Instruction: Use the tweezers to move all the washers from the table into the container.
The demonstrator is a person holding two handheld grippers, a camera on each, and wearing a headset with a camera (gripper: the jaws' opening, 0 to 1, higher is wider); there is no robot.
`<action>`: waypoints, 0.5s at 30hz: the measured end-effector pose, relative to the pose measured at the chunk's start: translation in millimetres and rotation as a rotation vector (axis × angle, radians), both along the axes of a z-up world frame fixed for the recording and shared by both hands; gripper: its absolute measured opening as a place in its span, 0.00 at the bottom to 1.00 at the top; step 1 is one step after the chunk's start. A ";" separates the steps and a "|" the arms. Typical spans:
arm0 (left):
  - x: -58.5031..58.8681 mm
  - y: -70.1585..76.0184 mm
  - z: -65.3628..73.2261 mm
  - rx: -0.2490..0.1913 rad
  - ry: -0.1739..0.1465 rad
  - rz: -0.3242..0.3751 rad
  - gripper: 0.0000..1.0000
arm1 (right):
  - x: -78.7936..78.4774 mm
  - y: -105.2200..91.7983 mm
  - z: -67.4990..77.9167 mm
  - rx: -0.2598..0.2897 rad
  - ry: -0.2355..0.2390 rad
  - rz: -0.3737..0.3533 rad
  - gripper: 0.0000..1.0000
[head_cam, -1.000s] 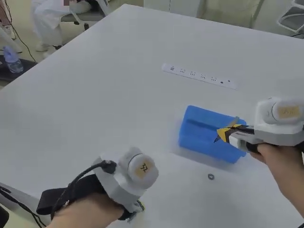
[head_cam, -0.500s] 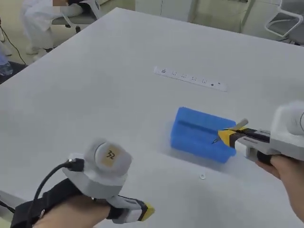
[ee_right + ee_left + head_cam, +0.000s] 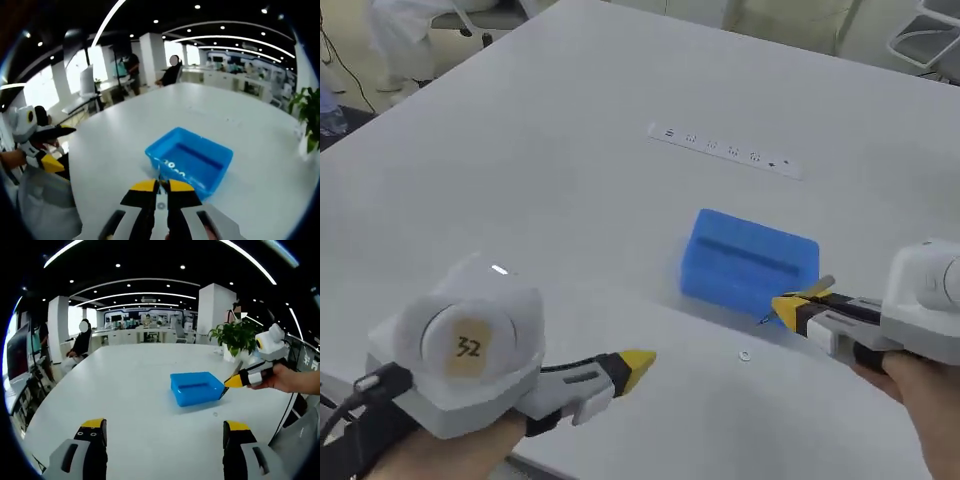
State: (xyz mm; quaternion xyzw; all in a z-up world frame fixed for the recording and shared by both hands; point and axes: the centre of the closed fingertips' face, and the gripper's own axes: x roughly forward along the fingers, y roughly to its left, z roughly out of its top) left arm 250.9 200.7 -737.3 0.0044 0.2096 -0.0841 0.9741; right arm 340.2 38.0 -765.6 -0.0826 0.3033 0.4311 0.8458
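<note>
A blue container sits on the white table, and one small washer lies just in front of it. At the right, my right gripper is shut on thin tweezers, whose tips hang by the container's near edge, above and right of the washer. In the right gripper view the shut jaws point at the container, with small washers against its near wall. My left gripper is open at the lower left, well short of the container, with nothing between its fingers.
A white power strip lies on the table beyond the container. Office chairs stand past the far edge. A potted plant stands on the table's far side in the left gripper view. The table's near edge runs under my hands.
My left gripper has risen and turned so its yellow tip points right toward the washer. My right gripper has drawn the tweezers back from over the container to its near edge.
</note>
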 end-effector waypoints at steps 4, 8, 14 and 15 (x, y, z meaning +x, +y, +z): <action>-4.4 -1.0 -3.3 0.014 0.006 -0.006 0.99 | -3.6 2.4 -12.0 -0.017 0.019 0.013 0.04; -4.9 -3.5 2.6 0.010 -0.055 -0.010 0.99 | -6.2 2.4 -23.8 -0.039 0.036 0.025 0.04; -2.9 -2.0 -2.9 0.001 -0.040 -0.015 0.99 | -3.2 -1.6 -30.0 -0.057 0.038 0.023 0.04; -3.0 -2.6 -3.0 -0.002 -0.039 -0.018 0.99 | -2.5 -1.9 -30.6 -0.057 0.038 0.020 0.04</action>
